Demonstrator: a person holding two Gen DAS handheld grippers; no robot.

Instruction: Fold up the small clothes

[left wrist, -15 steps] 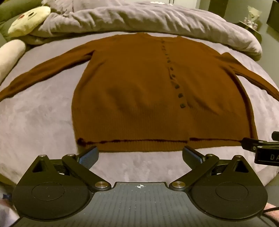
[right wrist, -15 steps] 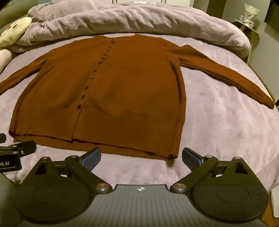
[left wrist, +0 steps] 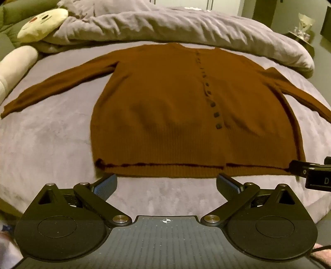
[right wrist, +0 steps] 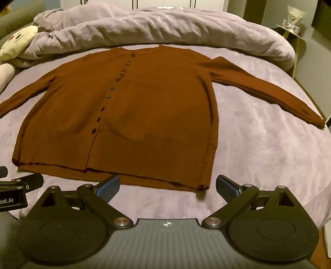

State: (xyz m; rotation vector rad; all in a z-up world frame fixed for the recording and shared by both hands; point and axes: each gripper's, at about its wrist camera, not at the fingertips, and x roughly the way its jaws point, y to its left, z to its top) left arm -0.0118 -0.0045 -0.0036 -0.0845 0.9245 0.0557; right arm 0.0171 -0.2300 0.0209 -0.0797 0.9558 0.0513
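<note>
It was a bedroom in a home. A bed point(right wrist: 269, 157) with a mauve plush cover filled most of both views, and a rumpled grey duvet point(right wrist: 165, 27) lay bunched along its far edge. A yellow plush pillow point(left wrist: 42, 24) with a face sat at the far left corner. Past the far right corner stood a small side table point(right wrist: 291, 31), and white closet doors point(right wrist: 165, 3) lined the back wall.

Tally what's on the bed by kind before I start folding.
Brown cardigan: 1
Grey duvet: 1
Yellow face cushion: 1
White plush roll: 1
Total: 4
</note>
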